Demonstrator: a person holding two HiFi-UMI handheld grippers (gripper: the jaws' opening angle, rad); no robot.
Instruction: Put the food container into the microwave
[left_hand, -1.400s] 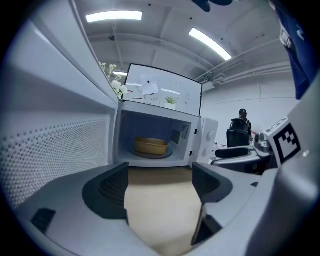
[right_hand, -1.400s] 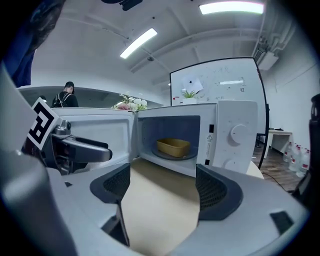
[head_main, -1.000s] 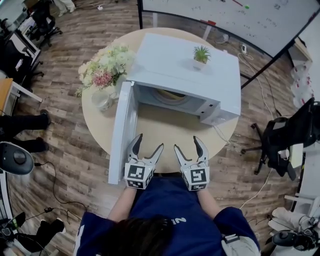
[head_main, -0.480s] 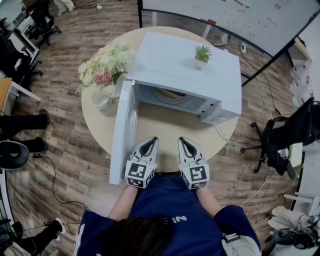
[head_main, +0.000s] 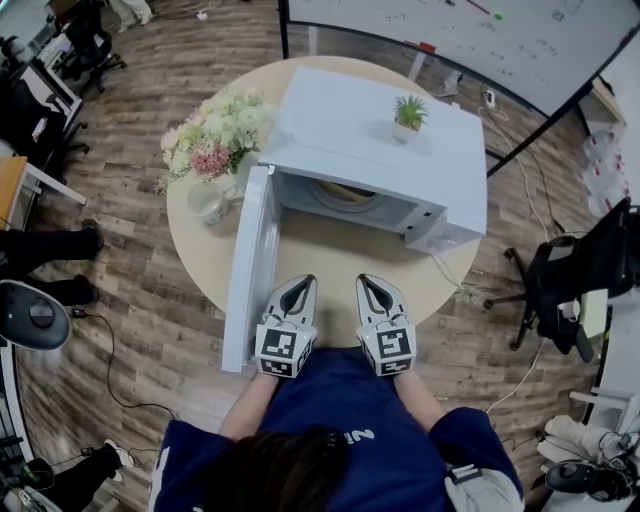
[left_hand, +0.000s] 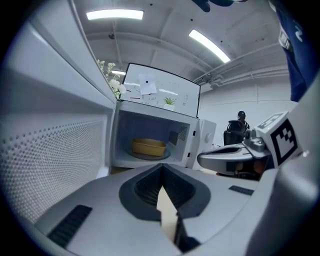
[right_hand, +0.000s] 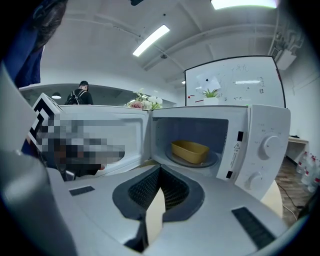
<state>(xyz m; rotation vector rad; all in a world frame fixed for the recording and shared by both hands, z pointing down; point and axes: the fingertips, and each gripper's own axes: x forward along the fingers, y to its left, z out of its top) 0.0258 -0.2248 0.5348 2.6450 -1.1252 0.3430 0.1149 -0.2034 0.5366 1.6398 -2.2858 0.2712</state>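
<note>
Two tongs side by side at the near edge of the counter (head_main: 330, 250), left tongs (head_main: 298, 284) and right tongs (head_main: 370, 283), each pressed together with nothing pinched. Yellow food container (right_hand: 190, 151) already inside the microwave (head_main: 380, 130), on its round plate, well apart from both. Door (head_main: 250, 268) wide open at the left. Flowers (head_main: 212, 135) and mug (head_main: 205, 200) at far left on the counter.

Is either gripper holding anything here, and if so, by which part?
Nothing is held. The left gripper and right gripper both have their jaws closed on nothing; the food container sits inside the open microwave.
</note>
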